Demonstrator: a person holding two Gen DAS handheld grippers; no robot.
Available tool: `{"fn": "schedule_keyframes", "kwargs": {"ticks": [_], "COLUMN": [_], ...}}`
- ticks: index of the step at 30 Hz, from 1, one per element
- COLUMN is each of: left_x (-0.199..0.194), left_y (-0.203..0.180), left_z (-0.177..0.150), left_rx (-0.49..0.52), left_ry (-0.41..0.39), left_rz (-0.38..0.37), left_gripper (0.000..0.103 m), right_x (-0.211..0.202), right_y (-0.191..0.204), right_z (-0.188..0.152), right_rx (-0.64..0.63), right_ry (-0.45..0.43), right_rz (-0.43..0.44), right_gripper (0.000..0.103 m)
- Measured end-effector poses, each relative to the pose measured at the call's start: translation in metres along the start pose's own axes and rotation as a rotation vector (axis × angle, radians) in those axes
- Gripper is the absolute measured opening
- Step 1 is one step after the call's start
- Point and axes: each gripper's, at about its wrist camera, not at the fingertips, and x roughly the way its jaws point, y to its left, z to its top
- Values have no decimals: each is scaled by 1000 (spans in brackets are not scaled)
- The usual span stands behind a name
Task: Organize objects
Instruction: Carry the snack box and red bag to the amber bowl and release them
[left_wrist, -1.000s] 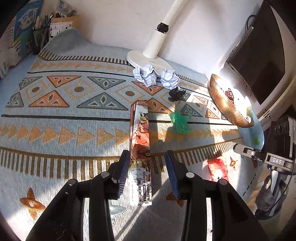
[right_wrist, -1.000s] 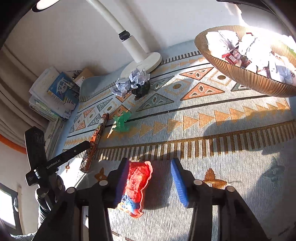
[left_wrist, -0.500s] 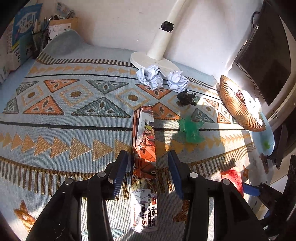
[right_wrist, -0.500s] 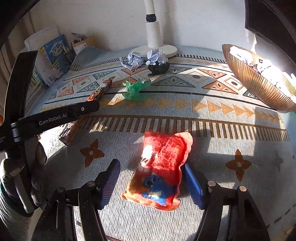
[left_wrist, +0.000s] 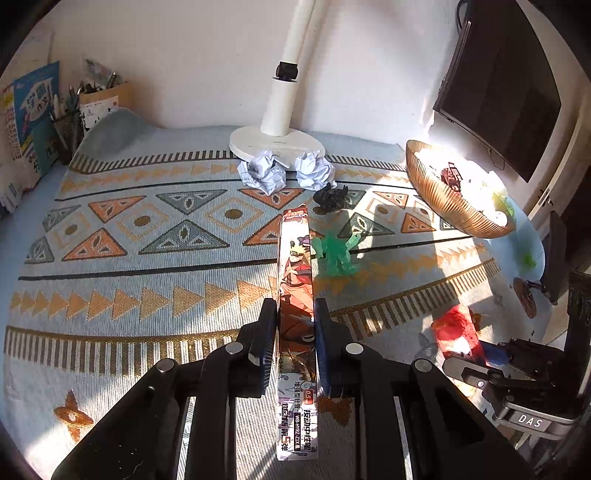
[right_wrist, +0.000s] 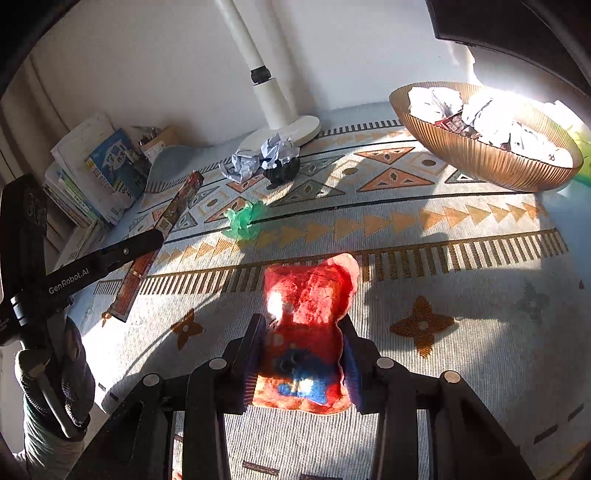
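My left gripper (left_wrist: 294, 325) is shut on a long narrow printed box (left_wrist: 295, 280), held lengthwise with its far end raised above the patterned cloth (left_wrist: 147, 258). The box also shows in the right wrist view (right_wrist: 162, 236). My right gripper (right_wrist: 301, 350) is shut on a red plush pouch (right_wrist: 306, 314) with a blue patch, seen too in the left wrist view (left_wrist: 456, 326). A green plastic figure (left_wrist: 334, 253), a small black figure (left_wrist: 330, 197) and two crumpled paper balls (left_wrist: 262, 171) lie on the cloth.
A ribbed golden bowl (right_wrist: 476, 155) with crumpled paper and wrappers stands at the right. A white lamp base (left_wrist: 277, 142) stands at the back. Books (right_wrist: 99, 170) and a pen holder (left_wrist: 68, 129) are at the left. A dark monitor (left_wrist: 506, 77) is at the right.
Both grippers closed: the left on the long box and lifted its far end, the right moved over the red pouch and clamped it.
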Motion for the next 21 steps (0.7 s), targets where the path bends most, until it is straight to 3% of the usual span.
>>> {"fn": "schedule_keyframes", "kwargs": {"ticks": [5,12,16,21], "left_x": [-7,14,48,92], "left_y": [-38,-134,-182,-224], "left_z": [38,118,151,183], "left_rx": [31,156,201,208], "left_ry": [-61,-152,-163,-162], "left_rz": [-89,-231,-275,-313], "left_gripper": [17,17,17,17], "right_x": [-51,-115,-107,-83], "right_y": [-32,-95,-130,-152], "right_z": [42,121,158,180], "right_rx": [5,130,204,245], "right_ry": [-140,-379,-405,-384], "right_rz": [-99,-303,-406,-461], "right_gripper": [38,38,38,38]}}
